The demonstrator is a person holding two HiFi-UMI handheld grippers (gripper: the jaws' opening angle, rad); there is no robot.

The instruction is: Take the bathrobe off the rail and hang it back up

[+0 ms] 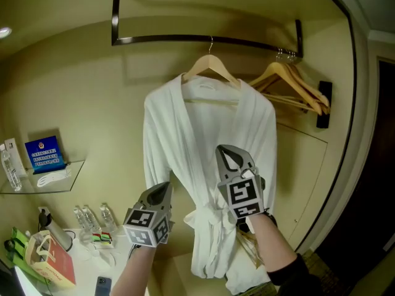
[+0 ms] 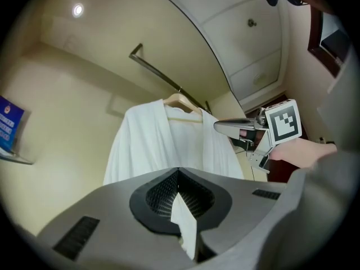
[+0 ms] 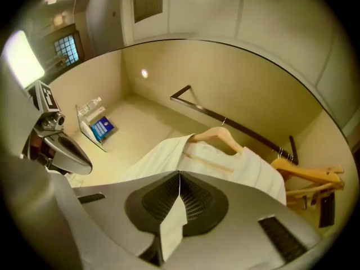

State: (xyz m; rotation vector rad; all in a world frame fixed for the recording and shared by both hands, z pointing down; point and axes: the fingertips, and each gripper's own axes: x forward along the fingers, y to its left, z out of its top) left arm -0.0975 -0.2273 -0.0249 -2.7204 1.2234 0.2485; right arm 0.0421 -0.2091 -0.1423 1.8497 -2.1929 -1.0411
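Note:
A white bathrobe [image 1: 210, 165] hangs on a wooden hanger [image 1: 210, 66], hooked on a dark metal rail [image 1: 203, 40] against a beige wall. Its belt is tied at the waist. Both grippers are raised in front of the robe and apart from it. My left gripper [image 1: 168, 189] is shut, low and left of the robe's hem, with nothing held. My right gripper [image 1: 229, 152], also shut and empty, sits higher before the robe's middle. The robe [image 2: 169, 145] and hanger [image 3: 216, 139] show beyond each gripper's closed jaws. The right gripper [image 2: 225, 127] shows in the left gripper view.
Empty wooden hangers [image 1: 296, 85] hang at the rail's right end. A glass shelf [image 1: 68, 177] with a blue card [image 1: 44, 154] is on the left wall. Below it stand small water bottles [image 1: 92, 217], a bag [image 1: 46, 258] and a phone [image 1: 102, 285] on a counter.

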